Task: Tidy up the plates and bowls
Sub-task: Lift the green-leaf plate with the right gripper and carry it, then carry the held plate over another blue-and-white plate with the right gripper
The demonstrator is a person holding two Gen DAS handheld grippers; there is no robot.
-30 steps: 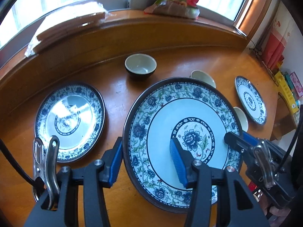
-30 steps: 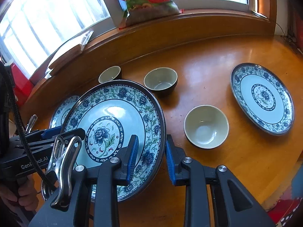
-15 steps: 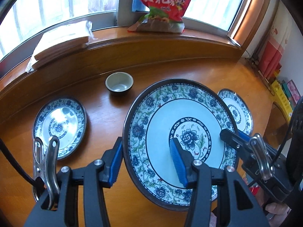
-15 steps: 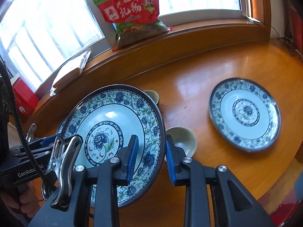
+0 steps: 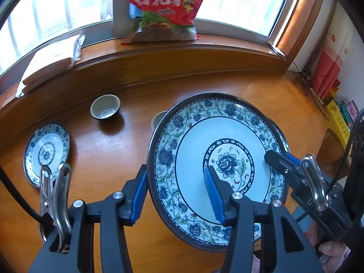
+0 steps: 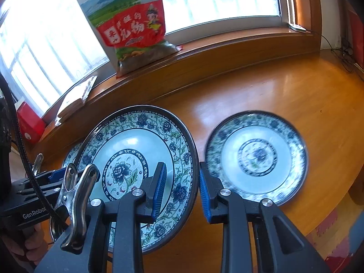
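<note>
Large plate (image 5: 218, 166) is clamped at opposite rims by left tool (image 5: 175, 195) and right tool (image 6: 182, 188), above worktop (image 6: 273, 91).

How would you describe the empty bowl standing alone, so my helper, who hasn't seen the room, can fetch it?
Start at the red snack bag on the windowsill, then look down onto the wooden table. The small bowl stands by the raised ledge, beyond a small patterned plate. Unlike the blue-flowered plates, it is plain: pale inside, dark outside.
</note>
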